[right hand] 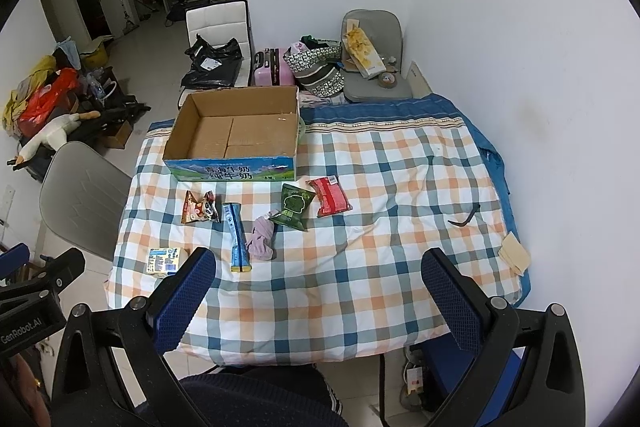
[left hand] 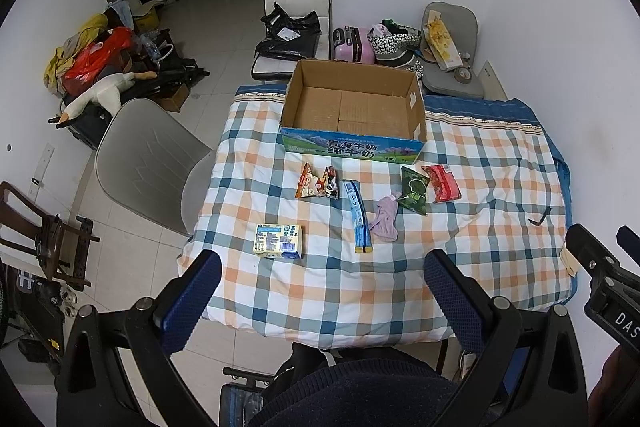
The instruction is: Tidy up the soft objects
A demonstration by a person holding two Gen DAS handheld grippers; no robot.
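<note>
On the checked quilt that covers the table, six small items lie in a loose row in front of one open cardboard box, which stands at the far edge with nothing visible inside. Counted from the left: one pale yellow packet nearest the viewer, one crumpled orange-red snack bag, one long blue stick pack, one bunched lilac cloth, one dark green pouch touching the cloth's far end, and one red pouch just beside the green one. The cloth is soft, wrinkled and folded on itself. The left gripper and the right gripper both hover over the near edge, fingers spread wide and holding nothing. One grey chair stands at the table's left.
</note>
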